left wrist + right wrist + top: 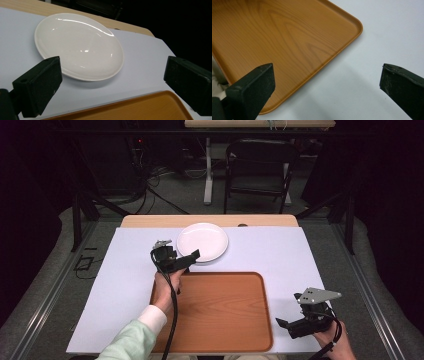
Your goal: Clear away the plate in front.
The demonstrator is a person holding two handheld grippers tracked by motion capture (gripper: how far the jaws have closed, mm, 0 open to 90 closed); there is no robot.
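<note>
Two hand-held grippers in use, both with jaws spread wide and gripping nothing. Left hand-held gripper [192, 256] at centre of the high view, just short of the near rim of white plate [202, 242], pointed toward it. Plate lying flat and empty on the pale sheet [125, 285] covering the desk [150, 221], upper centre of the frame, just beyond the far edge of wooden tray [220, 310] and apart from it. In the left gripper view, plate [78, 46] ahead of the jaws, near rim about level with their tips, no contact visible. Right hand-held gripper [286, 324] at lower right of the high view, off the tray's right edge, idle; tray corner [287, 45] ahead of it in the right gripper view. Tray bare. Judged status: early stage, approach to plate under way. Grasp not yet made, plate not lifted. Likely outstanding: close on rim, lift, transfer to tray, release.
</note>
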